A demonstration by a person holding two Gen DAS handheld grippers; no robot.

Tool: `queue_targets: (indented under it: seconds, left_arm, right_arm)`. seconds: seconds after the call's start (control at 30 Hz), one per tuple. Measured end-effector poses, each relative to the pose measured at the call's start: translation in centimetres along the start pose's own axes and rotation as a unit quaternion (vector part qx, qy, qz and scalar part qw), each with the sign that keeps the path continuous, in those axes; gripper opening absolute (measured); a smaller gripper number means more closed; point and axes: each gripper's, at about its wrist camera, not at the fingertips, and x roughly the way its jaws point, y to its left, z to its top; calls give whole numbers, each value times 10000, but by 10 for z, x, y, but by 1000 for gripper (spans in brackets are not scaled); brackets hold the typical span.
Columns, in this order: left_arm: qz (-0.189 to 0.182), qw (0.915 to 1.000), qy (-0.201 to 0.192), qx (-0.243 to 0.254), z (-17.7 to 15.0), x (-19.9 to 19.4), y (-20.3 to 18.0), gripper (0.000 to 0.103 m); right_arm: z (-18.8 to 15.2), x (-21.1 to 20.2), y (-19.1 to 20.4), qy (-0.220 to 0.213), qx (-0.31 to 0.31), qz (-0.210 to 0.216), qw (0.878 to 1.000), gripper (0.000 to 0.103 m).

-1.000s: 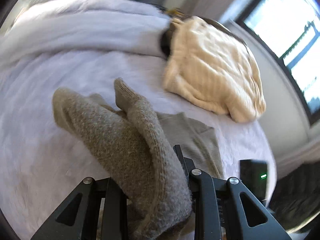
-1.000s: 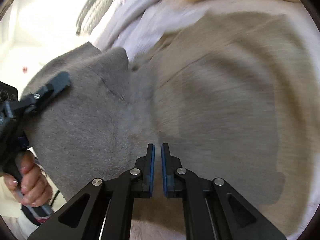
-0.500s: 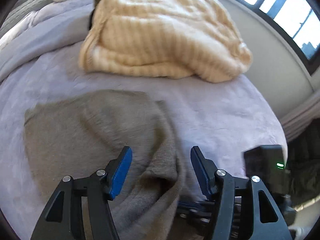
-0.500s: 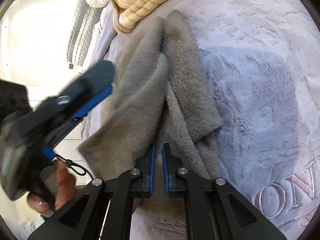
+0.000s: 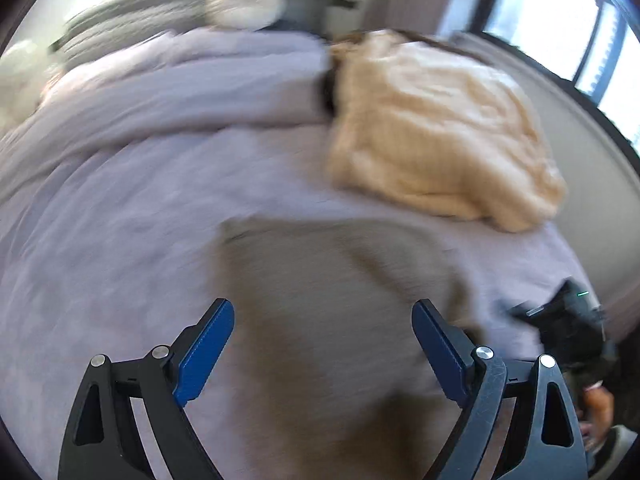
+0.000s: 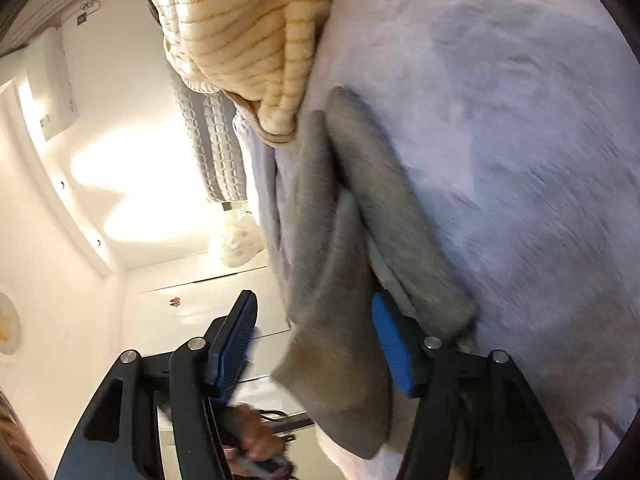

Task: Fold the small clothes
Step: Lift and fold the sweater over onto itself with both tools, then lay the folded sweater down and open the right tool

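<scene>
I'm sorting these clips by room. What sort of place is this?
Most likely a bedroom. A pale lilac bedspread covers a wide soft surface, a padded grey headboard stands behind it, and a window is beside it. Clothes lie on top.

A second ago the left gripper (image 5: 322, 354) was clamped on the grey-brown knitted garment (image 5: 332, 292), lifted and bunched above the bed (image 5: 120, 220). Its jaws have just been opening and now stand wide, with the garment lying spread flat on the lavender bedcover beneath them, its far edge near the cream striped blanket (image 5: 436, 132). The right gripper (image 6: 314, 340), pinched shut half a second ago, has likewise just been opening; a fold of the garment (image 6: 340, 300) hangs loose between its blue pads, neither visibly pressing it. Its view has rolled, so the bed now stands on the right.
</scene>
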Motion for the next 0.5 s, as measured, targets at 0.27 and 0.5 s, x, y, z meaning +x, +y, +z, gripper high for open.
queue_targets:
  seconds: [0.27, 0.5]
  left_arm:
    - [488, 9946, 822, -405, -45, 43, 46, 91]
    - [160, 9972, 707, -161, -45, 39, 22, 91]
  right_arm:
    - [30, 46, 52, 506, -1268, -1753, 9750, 19]
    - [10, 30, 88, 209, -2165, -1676, 9616, 17]
